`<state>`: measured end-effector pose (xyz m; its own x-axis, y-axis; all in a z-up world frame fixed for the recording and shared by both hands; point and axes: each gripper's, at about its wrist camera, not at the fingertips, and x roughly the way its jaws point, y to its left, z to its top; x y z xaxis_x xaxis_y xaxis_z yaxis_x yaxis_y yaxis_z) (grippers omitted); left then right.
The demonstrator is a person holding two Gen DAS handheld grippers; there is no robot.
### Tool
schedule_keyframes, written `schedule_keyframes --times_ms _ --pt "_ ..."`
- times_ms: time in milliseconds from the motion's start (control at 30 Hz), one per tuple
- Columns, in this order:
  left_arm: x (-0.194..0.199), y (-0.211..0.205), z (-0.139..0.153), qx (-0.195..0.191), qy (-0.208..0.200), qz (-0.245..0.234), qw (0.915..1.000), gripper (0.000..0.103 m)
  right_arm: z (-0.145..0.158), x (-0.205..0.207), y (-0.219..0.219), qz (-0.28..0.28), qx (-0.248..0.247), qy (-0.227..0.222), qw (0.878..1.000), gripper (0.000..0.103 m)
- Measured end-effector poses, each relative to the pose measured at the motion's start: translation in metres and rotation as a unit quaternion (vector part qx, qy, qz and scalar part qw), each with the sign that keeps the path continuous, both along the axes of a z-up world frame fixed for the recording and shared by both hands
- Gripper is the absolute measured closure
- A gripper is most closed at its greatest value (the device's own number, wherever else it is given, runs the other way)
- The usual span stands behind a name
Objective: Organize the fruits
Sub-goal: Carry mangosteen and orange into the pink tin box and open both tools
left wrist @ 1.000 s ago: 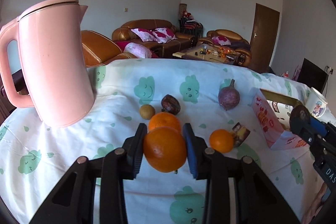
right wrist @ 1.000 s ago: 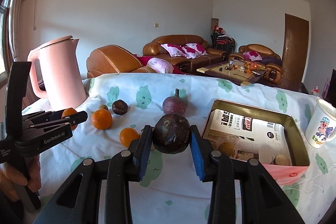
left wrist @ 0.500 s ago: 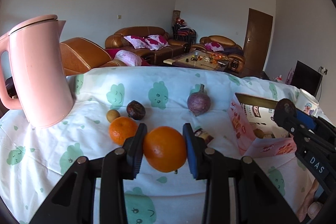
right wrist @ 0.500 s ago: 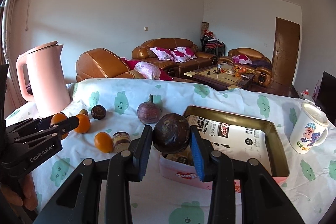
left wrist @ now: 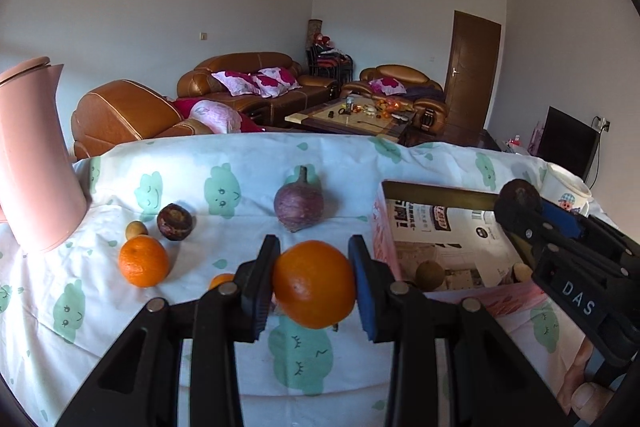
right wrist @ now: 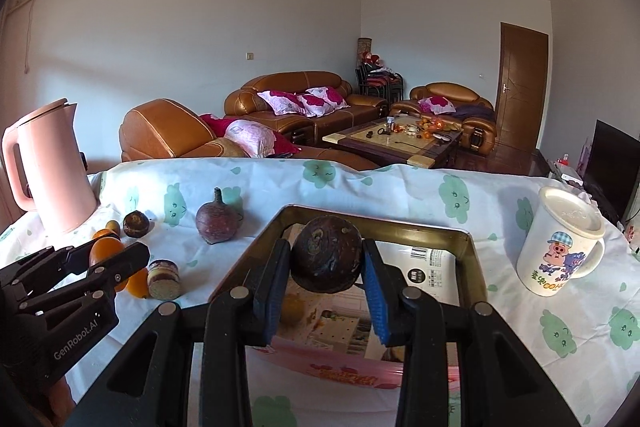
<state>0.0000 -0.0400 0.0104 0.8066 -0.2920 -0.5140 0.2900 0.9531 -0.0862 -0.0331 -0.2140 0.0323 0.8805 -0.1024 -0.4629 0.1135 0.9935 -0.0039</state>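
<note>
Now we carry fruit to the box (right wrist: 476,267). Our right gripper (right wrist: 326,277) squeezes a dark brown fruit (right wrist: 326,259) above it; next we lower and let go. Our left gripper (left wrist: 314,285) hugs an orange (left wrist: 314,285) beside the box.

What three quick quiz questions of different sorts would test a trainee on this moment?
1. True or false: the left tool grips an orange.
2. Over what is the right tool holding its dark fruit? A) kettle B) box C) mug
3. Fill in: the purple stemmed fruit lies on the ___, outside the box.

Key: 1 true; 2 B; 3 tablecloth.
</note>
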Motion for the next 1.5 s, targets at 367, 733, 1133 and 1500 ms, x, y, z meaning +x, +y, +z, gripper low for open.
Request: schedule_keyframes --times_ms 367,733,1133,1500 --pt "0.008 -0.057 0.006 -0.001 -0.007 -0.032 0.9995 0.066 -0.007 0.015 -0.049 -0.025 0.013 0.02 0.999 0.065" --pt "0.03 -0.105 -0.002 0.02 0.007 -0.048 0.9986 0.066 -0.014 0.032 -0.077 -0.042 0.0 0.042 0.998 0.065" --pt "0.041 -0.124 -0.012 0.04 0.034 -0.065 0.9965 0.066 -0.032 0.048 -0.08 -0.022 0.006 0.083 0.996 0.065" --pt "0.04 -0.124 -0.013 0.052 0.036 -0.046 0.9969 0.059 -0.034 0.049 -0.08 -0.007 0.019 0.086 0.996 0.064"
